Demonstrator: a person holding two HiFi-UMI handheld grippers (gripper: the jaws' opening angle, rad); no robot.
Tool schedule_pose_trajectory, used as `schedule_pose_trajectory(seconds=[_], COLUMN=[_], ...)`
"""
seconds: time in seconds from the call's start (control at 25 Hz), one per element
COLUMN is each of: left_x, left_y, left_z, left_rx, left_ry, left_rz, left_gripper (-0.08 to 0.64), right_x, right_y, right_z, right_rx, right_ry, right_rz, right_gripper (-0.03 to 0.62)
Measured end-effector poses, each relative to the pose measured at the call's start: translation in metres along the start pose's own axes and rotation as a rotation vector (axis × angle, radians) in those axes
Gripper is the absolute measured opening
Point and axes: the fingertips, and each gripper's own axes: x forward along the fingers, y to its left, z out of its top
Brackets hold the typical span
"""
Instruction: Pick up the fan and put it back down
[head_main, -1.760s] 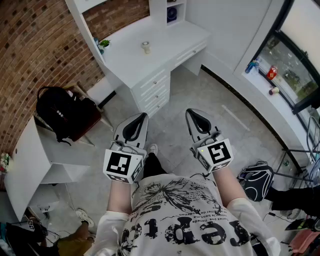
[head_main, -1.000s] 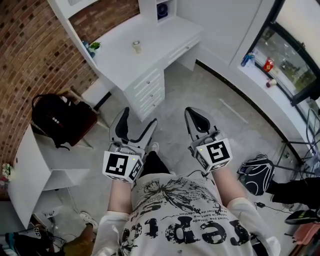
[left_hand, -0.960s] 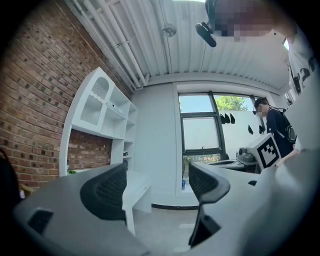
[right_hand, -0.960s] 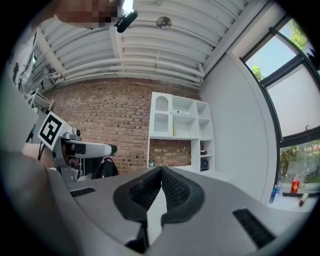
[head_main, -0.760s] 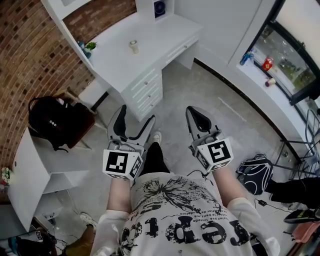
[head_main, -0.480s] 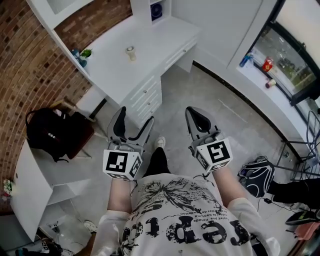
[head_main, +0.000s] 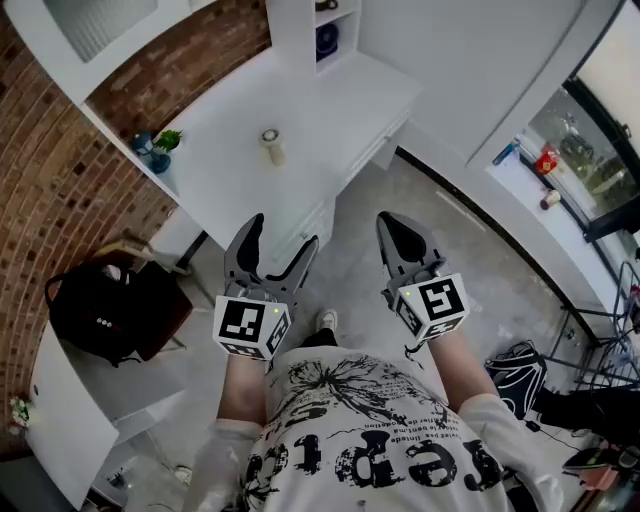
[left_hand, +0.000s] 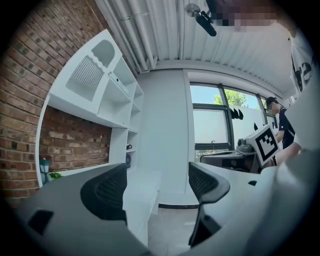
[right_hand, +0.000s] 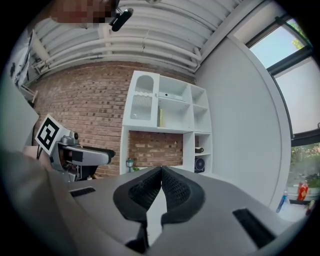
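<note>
The fan (head_main: 327, 40) is a small dark round one in a cubby of the white shelf unit at the back of the desk (head_main: 340, 100). It also shows in the right gripper view as a fan (right_hand: 200, 164) in the low right cubby. My left gripper (head_main: 282, 233) is open and empty, over the desk's front edge. In its own view the left gripper (left_hand: 157, 187) has its jaws wide apart. My right gripper (head_main: 395, 222) is shut on nothing, level with the left one. The right gripper (right_hand: 161, 172) shows its pads pressed together. Both are well short of the fan.
A small pale cup (head_main: 270, 141) stands mid-desk; a blue vase with a plant (head_main: 150, 148) is at its left end. A black backpack (head_main: 100, 315) sits on a chair at left. A dark bag (head_main: 515, 365) lies on the floor at right. Bottles stand on the window sill (head_main: 545, 160).
The left gripper has opened since the earliest frame and stays open. The person has stepped toward the desk, so both grippers now reach its front edge. The right gripper stays shut.
</note>
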Motion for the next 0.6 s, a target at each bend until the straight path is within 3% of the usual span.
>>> schedule_pose_trajectory(seconds=[0.32, 0.6], left_x=[0.082, 0.132], left_y=[0.097, 0.153], left_z=[0.0, -0.014], left_rx=[-0.003, -0.027], left_ry=[0.036, 0.07], left_rz=[0.038, 0.136], left_gripper=[0.373, 0.373], right_x=[0.131, 0.214], right_y=[-0.034, -0.061], right_z=[0.01, 0.003], right_rx=[0.003, -0.005], right_ry=[-0.004, 0.013], right_rz=[0.014, 0.1], right_gripper=[0.012, 0.012])
